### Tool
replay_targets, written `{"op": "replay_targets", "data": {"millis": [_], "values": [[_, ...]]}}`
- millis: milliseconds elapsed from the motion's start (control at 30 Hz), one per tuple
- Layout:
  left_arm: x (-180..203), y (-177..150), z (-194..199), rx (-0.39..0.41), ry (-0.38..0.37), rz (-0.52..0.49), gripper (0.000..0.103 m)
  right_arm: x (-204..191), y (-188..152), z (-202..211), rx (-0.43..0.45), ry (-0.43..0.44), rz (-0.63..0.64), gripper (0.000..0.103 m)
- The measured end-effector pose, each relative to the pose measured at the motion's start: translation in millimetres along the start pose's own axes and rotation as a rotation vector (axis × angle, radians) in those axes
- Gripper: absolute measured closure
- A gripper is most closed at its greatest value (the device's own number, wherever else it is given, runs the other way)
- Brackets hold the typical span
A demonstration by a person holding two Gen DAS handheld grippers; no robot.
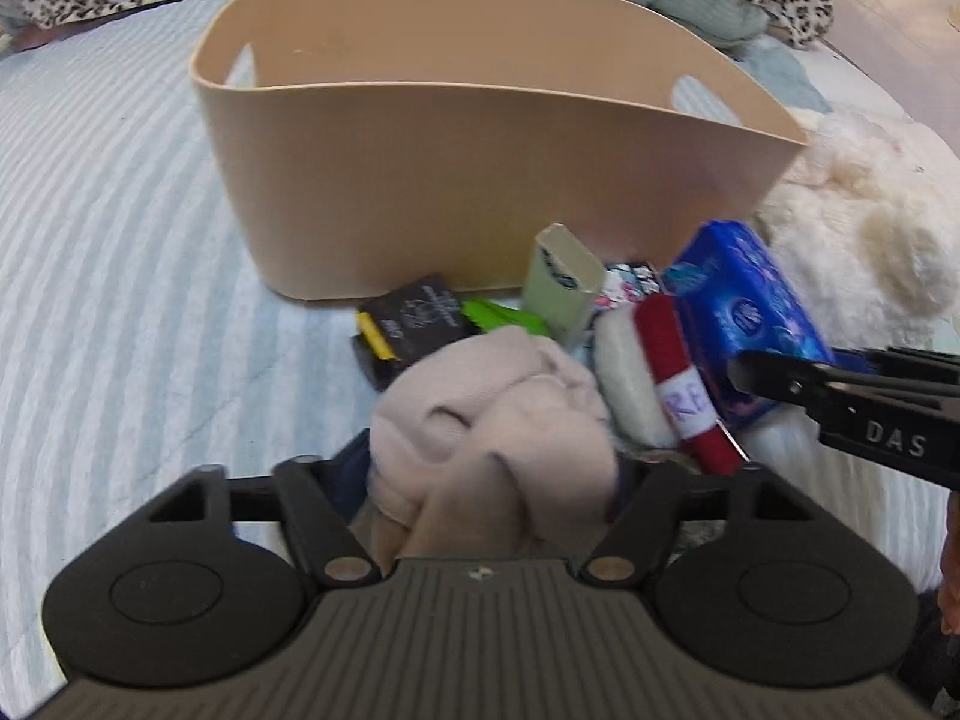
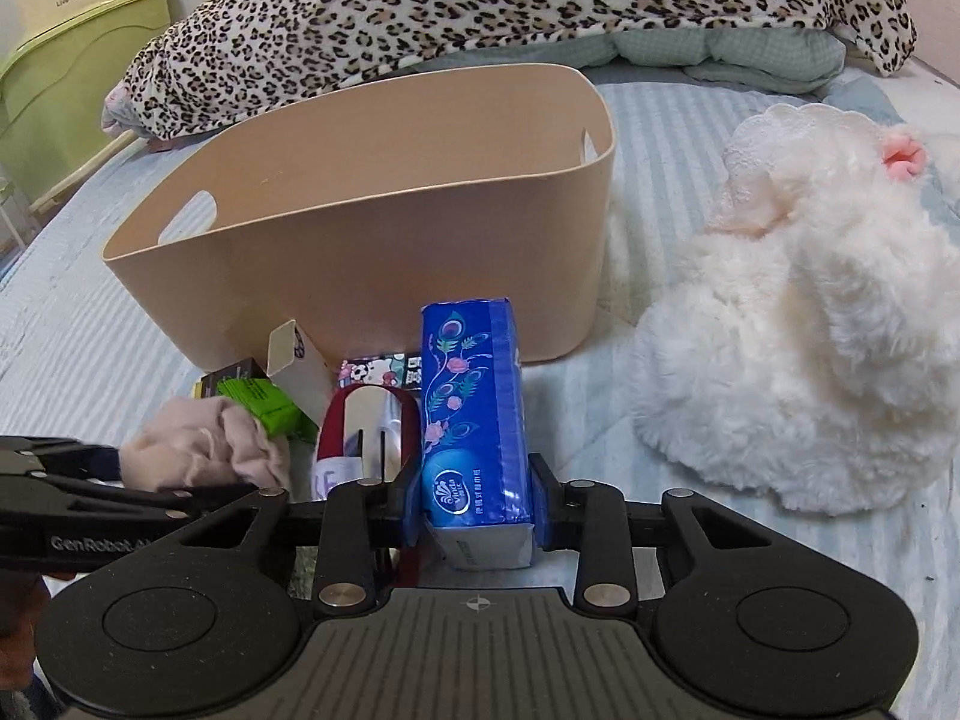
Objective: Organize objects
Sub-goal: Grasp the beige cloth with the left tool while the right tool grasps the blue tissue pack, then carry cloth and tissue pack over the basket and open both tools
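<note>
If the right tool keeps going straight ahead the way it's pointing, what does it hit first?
Probably the near wall of the beige basket, straight beyond the blue tissue pack the right tool grips; depth is uncertain.

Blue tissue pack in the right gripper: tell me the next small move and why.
Probably lift the blue tissue pack and carry it forward over the rim of the beige basket. The right gripper is already shut on it, the basket stands open just behind the pile, and nothing shows inside it from here.
</note>
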State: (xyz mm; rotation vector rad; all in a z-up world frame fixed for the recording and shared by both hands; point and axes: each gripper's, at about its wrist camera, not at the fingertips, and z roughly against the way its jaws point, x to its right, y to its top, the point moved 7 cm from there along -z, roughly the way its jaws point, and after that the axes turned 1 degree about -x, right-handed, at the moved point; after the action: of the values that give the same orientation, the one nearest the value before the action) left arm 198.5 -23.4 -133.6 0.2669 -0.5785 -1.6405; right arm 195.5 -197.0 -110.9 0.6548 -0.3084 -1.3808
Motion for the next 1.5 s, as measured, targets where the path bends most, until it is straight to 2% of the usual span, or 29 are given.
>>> {"op": "replay_targets", "data": {"millis": [167,300,733,967,1067,1167,1300,1500], "values": [[8.4,-3.5,10.2,0.023,0.011,-0.057,0.055,0.0,-2.0,6.3,0.009,0.0,-0.004,0.076],[5.8,-2.5,23.6,0.02,-0.025,-0.019,0.06,2.4,-2.4,20.4,0.029,0.003,-0.012,0.076],[0.8,23.7,91.4,0.188,0.039,-0.041,0.061,7.2,27.8,88.8,0.16,0.005,-0.011,0.077],[-5.5,58.5,116.0,0.287,0.076,-0.046,0.061,-6.6,66.5,123.5,0.277,0.022,0.022,0.077],[-6.9,77.4,119.7,0.32,0.117,-0.061,0.061,-13.5,90.4,131.8,0.335,0.022,0.035,0.077],[-7.4,97.8,117.9,0.35,0.159,-0.085,0.061,-21.6,111.3,129.4,0.378,0.008,0.058,0.077],[-7.2,127.3,104.1,0.362,0.172,-0.098,0.061,-30.5,133.4,106.8,0.389,0.001,0.073,0.077],[-10.8,147.3,55.5,0.288,0.204,-0.092,0.061,-31.3,150.0,46.0,0.335,-0.036,0.069,0.077]]}}
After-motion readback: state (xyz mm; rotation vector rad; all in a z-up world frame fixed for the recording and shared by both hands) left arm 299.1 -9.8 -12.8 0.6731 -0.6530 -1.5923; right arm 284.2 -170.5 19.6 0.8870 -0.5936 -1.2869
